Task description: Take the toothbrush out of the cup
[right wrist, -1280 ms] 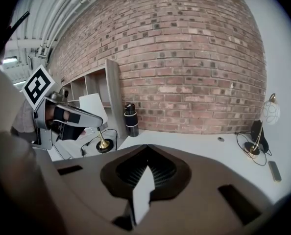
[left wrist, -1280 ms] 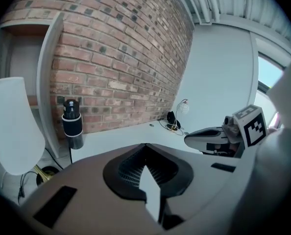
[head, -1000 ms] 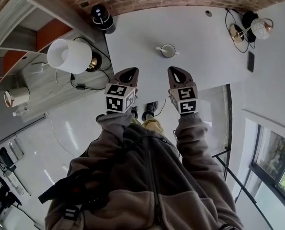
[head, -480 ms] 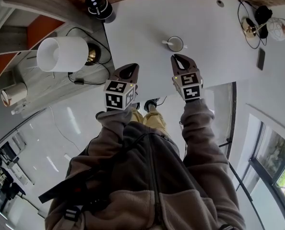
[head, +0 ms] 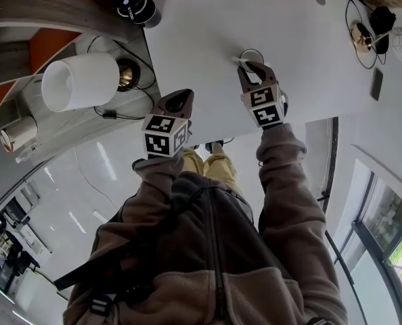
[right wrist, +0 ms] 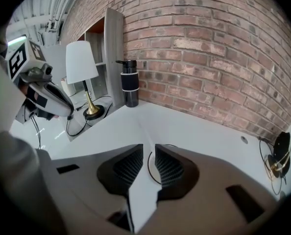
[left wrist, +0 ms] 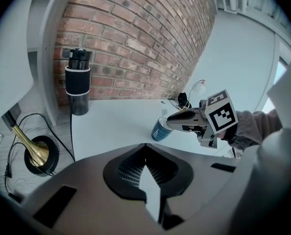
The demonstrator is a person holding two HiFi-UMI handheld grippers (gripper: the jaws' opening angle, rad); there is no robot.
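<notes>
Right gripper (head: 250,71) reaches forward on an outstretched sleeve (head: 282,175), its jaws parted by a narrow slit with nothing clamped and its tips poised over the cup (left wrist: 159,131). Left gripper (head: 181,99) hangs near the front edge of the white table (head: 201,32), jaws closed together and empty. Off the table's left side stands a white-shaded lamp (head: 79,81), with a black bottle (head: 130,2) at the far corner by the brick wall (right wrist: 209,58). The toothbrush (head: 236,59) leans out over the cup's left rim, just beside the right gripper's tips.
</notes>
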